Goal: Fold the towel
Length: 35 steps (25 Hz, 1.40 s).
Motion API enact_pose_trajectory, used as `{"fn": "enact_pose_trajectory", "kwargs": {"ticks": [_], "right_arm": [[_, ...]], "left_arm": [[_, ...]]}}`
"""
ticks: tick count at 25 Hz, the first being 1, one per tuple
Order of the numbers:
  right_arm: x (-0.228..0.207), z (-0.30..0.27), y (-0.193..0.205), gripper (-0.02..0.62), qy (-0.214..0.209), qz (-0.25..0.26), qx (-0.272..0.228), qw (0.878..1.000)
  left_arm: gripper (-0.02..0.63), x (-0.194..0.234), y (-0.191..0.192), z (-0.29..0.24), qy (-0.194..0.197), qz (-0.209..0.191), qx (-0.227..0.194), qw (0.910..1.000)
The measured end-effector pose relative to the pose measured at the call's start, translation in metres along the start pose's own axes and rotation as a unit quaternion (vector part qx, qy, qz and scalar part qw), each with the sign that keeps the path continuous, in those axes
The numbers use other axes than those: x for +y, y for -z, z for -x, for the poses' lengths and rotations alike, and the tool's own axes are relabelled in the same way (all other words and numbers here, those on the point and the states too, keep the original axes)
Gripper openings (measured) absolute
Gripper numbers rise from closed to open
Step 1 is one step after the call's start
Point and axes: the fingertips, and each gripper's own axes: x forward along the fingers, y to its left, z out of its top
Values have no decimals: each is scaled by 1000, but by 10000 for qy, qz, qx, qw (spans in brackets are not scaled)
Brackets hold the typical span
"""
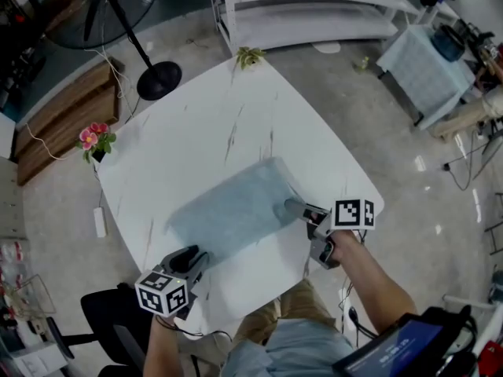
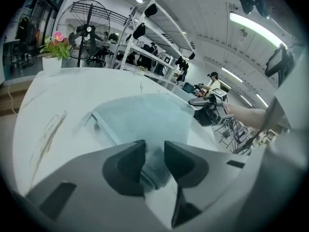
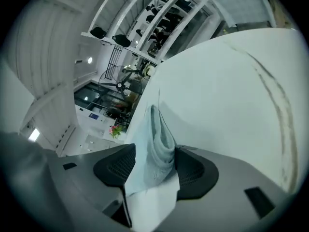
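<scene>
Head view: a pale blue towel point(image 1: 236, 206) lies flat on the white bench point(image 1: 196, 124), with the left tool point(image 1: 196, 258) at its near corner and the right tool point(image 1: 288, 208) at its right edge. Both are angled downward.
Left gripper view: the jaws are clamped on the towel's hem.
Right gripper view: the jaws stand wide, with a bunched fold of towel loose between them.

A white veined desk point(image 1: 189, 132) stands on grey speckled floor point(image 1: 416, 218); a black pedestal fan point(image 1: 159, 78), brown wooden bench point(image 1: 63, 120) and white metal shelving point(image 1: 314, 22) stand beyond.

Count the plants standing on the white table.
2: a pink-flowered plant at the table's left edge, and a small green plant at its far corner. None appear hidden.
</scene>
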Motion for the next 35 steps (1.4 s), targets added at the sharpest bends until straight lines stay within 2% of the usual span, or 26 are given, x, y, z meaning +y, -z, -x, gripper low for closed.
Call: {"fn": "enact_pose_trajectory", "kwargs": {"ticks": [2,4,5,10,14,18,24,30,35], "right_arm": [[-5,-4,-4,223,147,-22,94,9998],[-8,-6,-7,113,324,59,153,9993],[-4,-5,-9,94,328,152,143,9992],[42,-1,-22,74,144,1022,57,9946],[86,-5,-20,71,123,2132,197,9767],[138,-12,-3,71,-17,3392,411,9398],[196,-36,48,71,-106,4956,879,8640],[217,-72,108,71,-112,5838,1326,8009],[198,-108,157,71,94,6457,1761,7429]], "left_arm": [[127,-1,-3,4,-1,78,-100,9999],[127,-1,-10,12,-34,162,-299,9994],[127,-1,-14,18,-58,208,-434,9988],[121,1,-39,65,-269,461,-1180,9916],[115,-3,-44,105,-510,440,-1571,9853],[115,-14,-34,139,-613,371,-1795,9811],[115,-24,-4,178,-846,551,-2075,9730],[115,-31,26,206,-1013,780,-2261,9657],[115,-32,52,216,-1097,962,-2312,9619]]}}
